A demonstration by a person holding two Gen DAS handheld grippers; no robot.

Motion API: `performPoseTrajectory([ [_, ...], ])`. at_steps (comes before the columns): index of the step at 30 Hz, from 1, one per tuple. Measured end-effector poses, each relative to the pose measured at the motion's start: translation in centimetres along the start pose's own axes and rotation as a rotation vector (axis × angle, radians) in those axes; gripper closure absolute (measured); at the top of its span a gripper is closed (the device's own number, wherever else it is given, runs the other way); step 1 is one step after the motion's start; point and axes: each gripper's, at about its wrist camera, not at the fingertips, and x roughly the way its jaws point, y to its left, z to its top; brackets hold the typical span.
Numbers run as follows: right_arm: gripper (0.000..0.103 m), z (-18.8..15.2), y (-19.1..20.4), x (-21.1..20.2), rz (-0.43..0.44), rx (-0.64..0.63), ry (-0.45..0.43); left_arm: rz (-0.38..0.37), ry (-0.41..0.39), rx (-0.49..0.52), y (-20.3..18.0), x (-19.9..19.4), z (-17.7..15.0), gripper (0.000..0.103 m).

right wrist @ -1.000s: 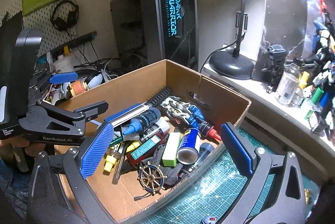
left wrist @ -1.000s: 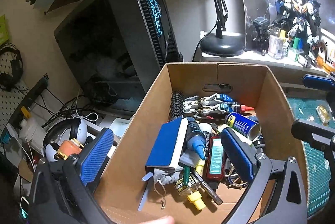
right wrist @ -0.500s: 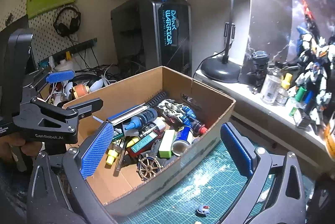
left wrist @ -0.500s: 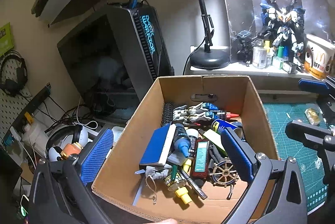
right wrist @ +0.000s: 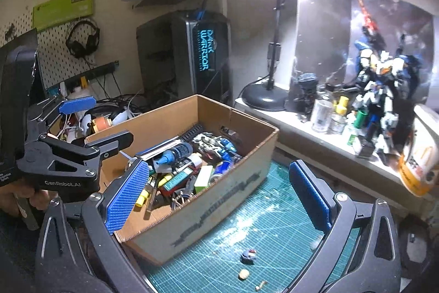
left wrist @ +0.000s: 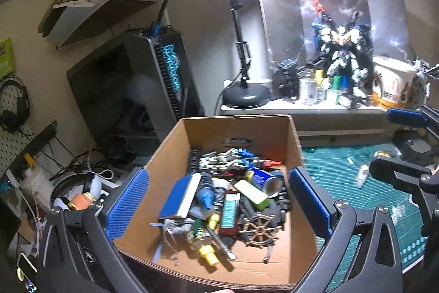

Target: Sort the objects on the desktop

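Observation:
A brown cardboard box (left wrist: pixel 170 156) (right wrist: pixel 219 199) stands on the green cutting mat (right wrist: pixel 263 232), heaped with small items: a blue-and-white pad (left wrist: pixel 179 195), a blue spray can (left wrist: pixel 260 178), a green block (left wrist: pixel 251 195), a bronze ship's wheel (left wrist: pixel 259 228), a yellow-capped bottle (left wrist: pixel 207 257). My left gripper (left wrist: pixel 216 205) hangs open above the box with nothing between its fingers. My right gripper (right wrist: pixel 218 197) is open too, raised over the box's right side and the mat. The left gripper (right wrist: pixel 82 128) also shows at the left of the right wrist view.
A ledge behind holds a black lamp base (left wrist: pixel 245 97), a robot model (right wrist: pixel 381 90), small bottles (right wrist: pixel 326 114) and a paper bucket (left wrist: pixel 392 84). A computer tower (right wrist: pixel 203 54) stands behind the box. Small scraps (right wrist: pixel 248 256) lie on the mat. Cables and headphones (left wrist: pixel 82 183) crowd the left.
Both grippers have pulled up and back from the box, so it looks smaller and more of the mat and ledge shows. Both stay open and empty.

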Motion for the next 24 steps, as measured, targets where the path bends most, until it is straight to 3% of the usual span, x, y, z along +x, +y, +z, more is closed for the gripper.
performPoseTrajectory([
  [14,0.001,-4.2,-2.1,-7.6,-0.093,0.073,-0.049,-0.098,-0.043,0.009,-3.4,-2.8,-1.3,0.0],
  [24,0.001,-8.2,-2.8,-12.0,-0.195,0.13,-0.037,-0.115,-0.064,0.027,-4.3,-5.2,-3.8,0.0],
])
